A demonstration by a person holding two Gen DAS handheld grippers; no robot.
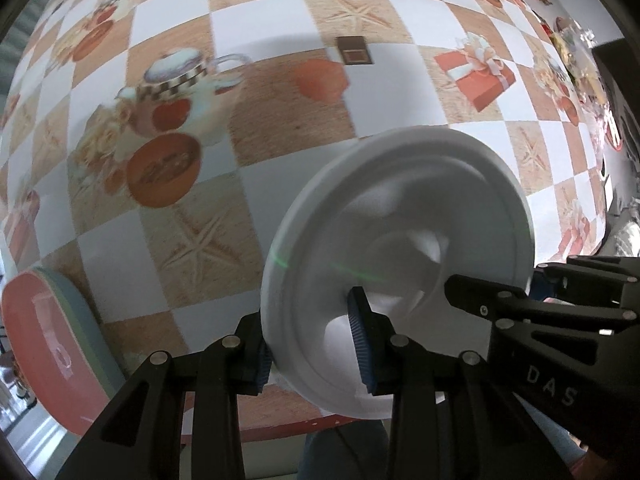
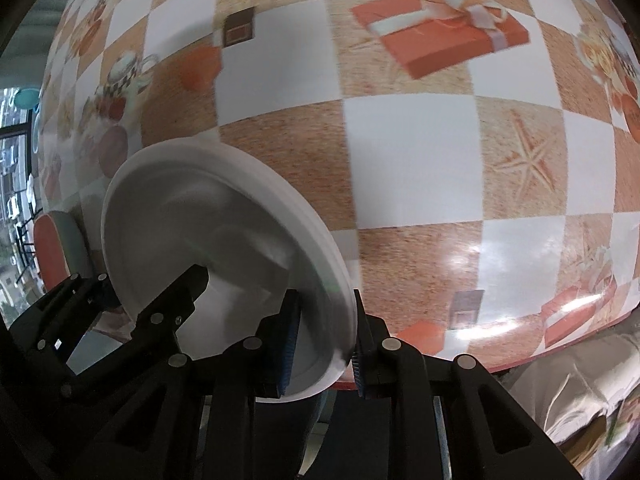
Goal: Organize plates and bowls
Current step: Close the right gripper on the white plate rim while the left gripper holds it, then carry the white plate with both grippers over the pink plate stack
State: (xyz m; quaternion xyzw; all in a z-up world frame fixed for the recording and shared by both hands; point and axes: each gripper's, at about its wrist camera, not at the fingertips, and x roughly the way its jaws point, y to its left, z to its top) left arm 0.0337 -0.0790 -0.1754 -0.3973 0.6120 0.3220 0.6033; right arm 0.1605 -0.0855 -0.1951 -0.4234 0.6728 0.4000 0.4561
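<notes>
A white plate (image 1: 400, 208) hangs over the table's near edge, held by both grippers on opposite sides of its rim. My left gripper (image 1: 312, 354) is shut on the plate's left rim, one blue pad inside the dish and one outside. My right gripper (image 2: 324, 342) is shut on the right rim of the same plate (image 2: 200, 208). Each gripper shows in the other's view: the right gripper (image 1: 528, 280) at the plate's far side, the left gripper (image 2: 150, 286) at its lower left. An orange plate (image 1: 44, 344) lies on a pale green plate at the left edge.
The table wears a checked cloth (image 1: 256, 16) printed with starfish, teapots and gift boxes. Its red front edge (image 1: 280, 428) runs just below the plate. The orange plate (image 2: 48, 252) is close to the left gripper. A person's legs show under the table edge.
</notes>
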